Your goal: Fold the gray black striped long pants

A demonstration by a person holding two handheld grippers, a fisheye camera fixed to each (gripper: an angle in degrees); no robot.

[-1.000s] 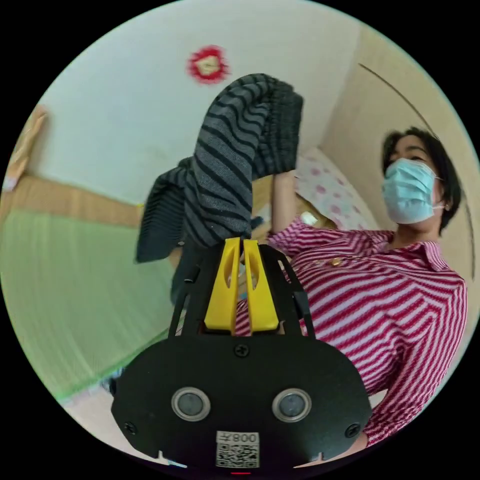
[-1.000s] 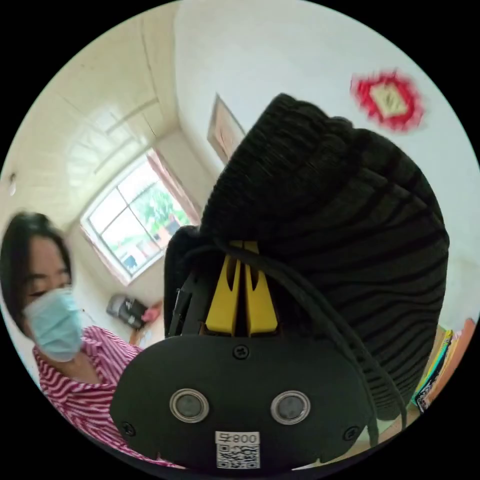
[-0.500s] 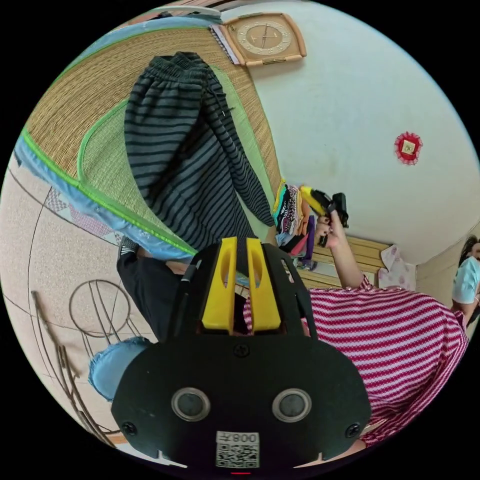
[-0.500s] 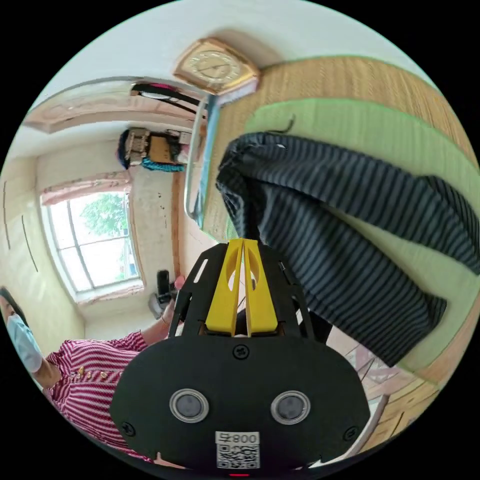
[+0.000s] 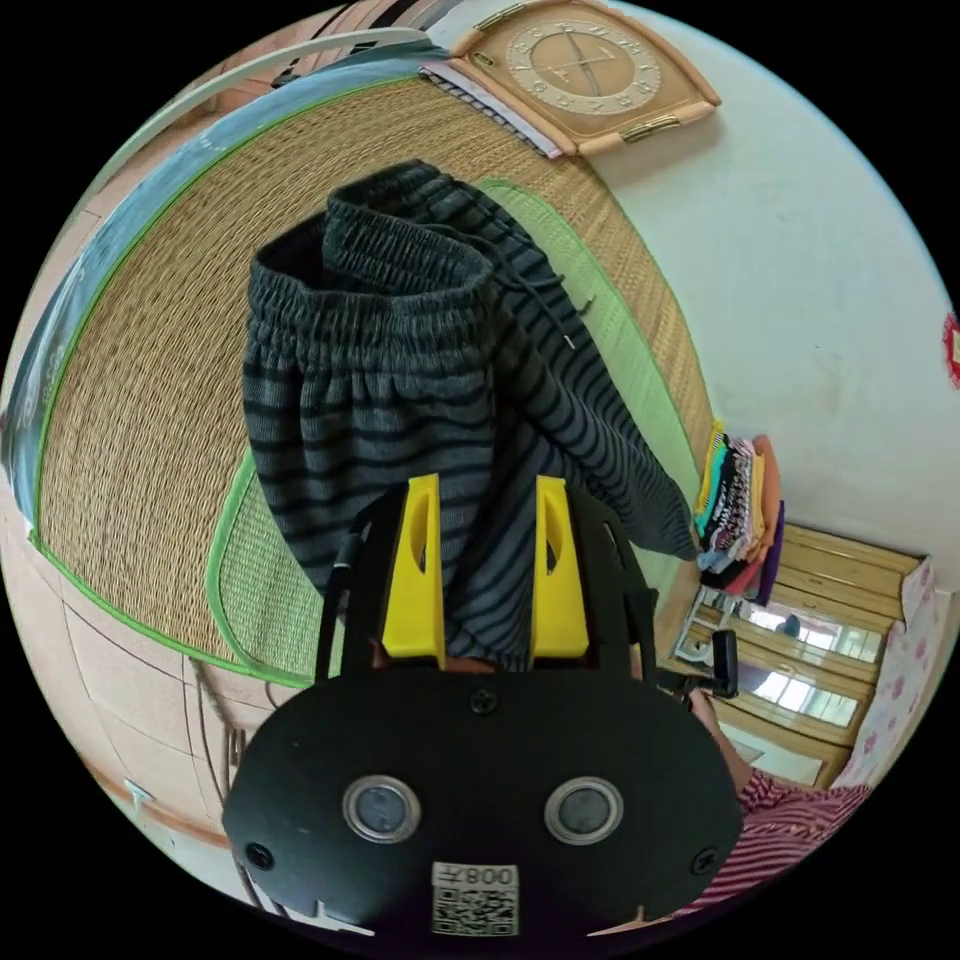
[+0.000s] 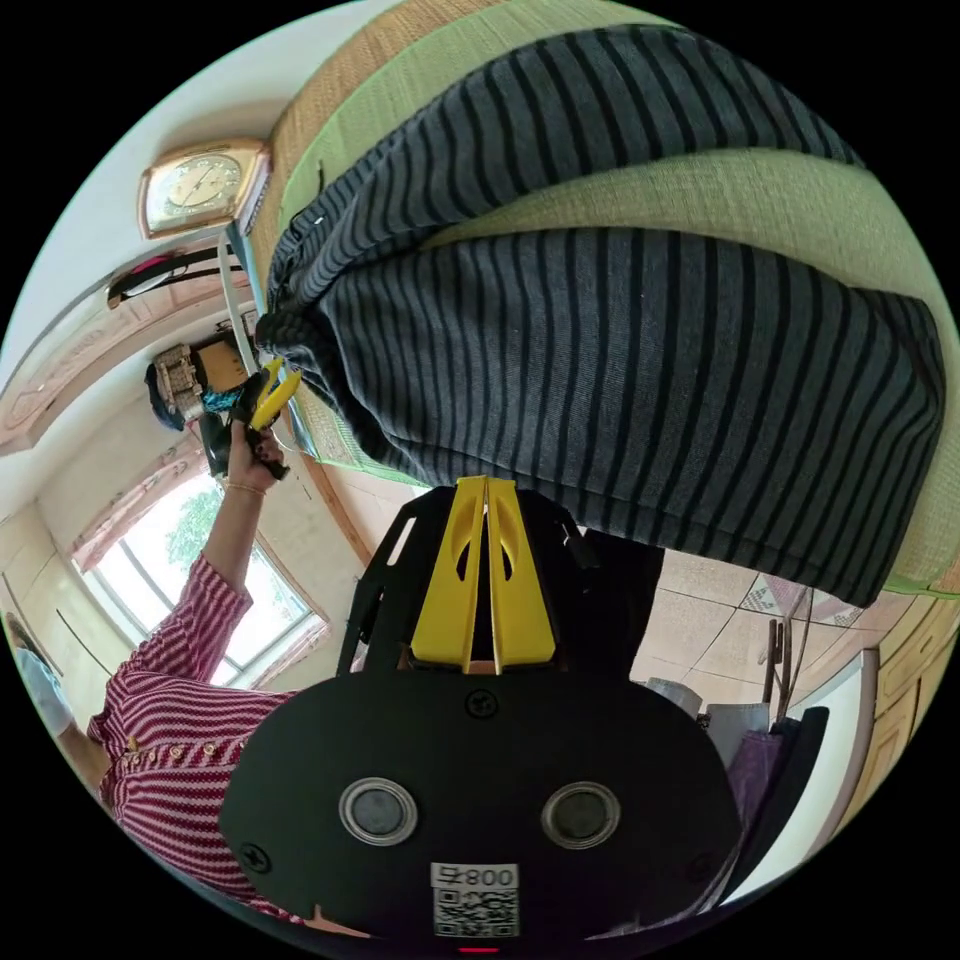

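We see the pants (image 5: 400,400) lying on the woven mat (image 5: 140,400), their gathered waistband towards the mat's middle and the legs running off towards the mat's green-edged border. In the left gripper view the left gripper (image 5: 487,500) hangs just over the pants with its yellow jaws well apart; striped cloth shows in the gap between them, but we cannot tell whether either jaw touches it, and nothing is clamped. A thin drawstring (image 5: 545,310) trails from the waistband across the mat. Beyond the mat's far edge a clock (image 5: 585,70) leans at the wall, and a stack of folded clothes (image 5: 740,510) stands past the mat's other end, beside a wooden cabinet (image 5: 800,640).

In the right gripper view the right gripper (image 6: 485,495) has its jaws pressed together, tips just at the edge of the pants (image 6: 640,380), and we cannot tell whether any cloth is caught between them. The two legs lie side by side on the mat (image 6: 700,190) with a strip of mat between them. At the waistband end of the pants the left gripper (image 6: 268,392) shows in a hand (image 6: 255,455), above a striped sleeve (image 6: 190,640)
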